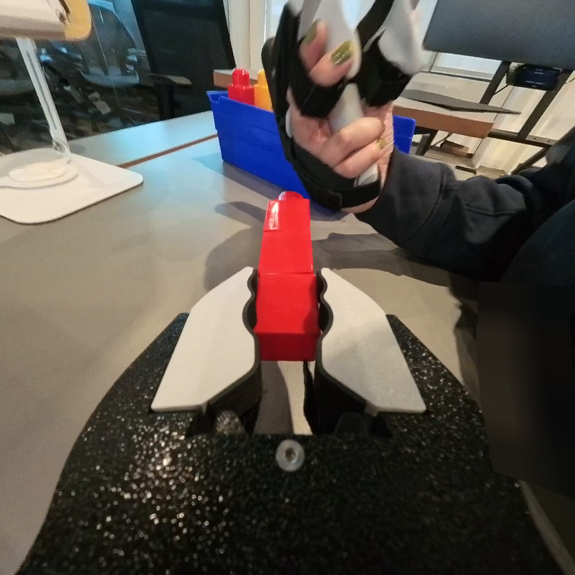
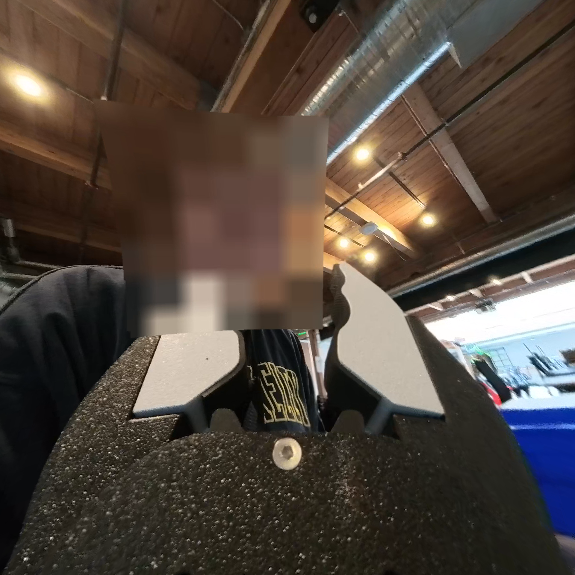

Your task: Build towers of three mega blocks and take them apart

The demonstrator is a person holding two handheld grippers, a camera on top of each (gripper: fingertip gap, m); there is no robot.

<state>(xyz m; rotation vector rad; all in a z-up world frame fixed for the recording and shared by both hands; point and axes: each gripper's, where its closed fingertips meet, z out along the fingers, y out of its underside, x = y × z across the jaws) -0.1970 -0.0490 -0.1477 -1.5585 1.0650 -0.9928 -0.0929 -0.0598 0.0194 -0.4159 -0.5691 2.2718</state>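
A tower of three red mega blocks (image 1: 286, 280) lies pointing away from me above the grey table (image 1: 124, 280). My left gripper (image 1: 287, 273) is shut on the nearest block of the tower, with both fingers pressed against its sides. A hand holds my right gripper (image 1: 345, 102) above and beyond the tower, tilted upward. In the right wrist view my right gripper (image 2: 286, 273) faces the person and the ceiling, with its fingers apart and nothing between them. A blur patch hides its left fingertip.
A blue bin (image 1: 249, 137) stands behind the tower and holds a red block (image 1: 241, 87) and a yellow block (image 1: 263, 90). The bin also shows in the right wrist view (image 2: 541, 466). A white stand base (image 1: 62, 186) sits at the table's left. A dark sleeve (image 1: 451, 217) crosses the right side.
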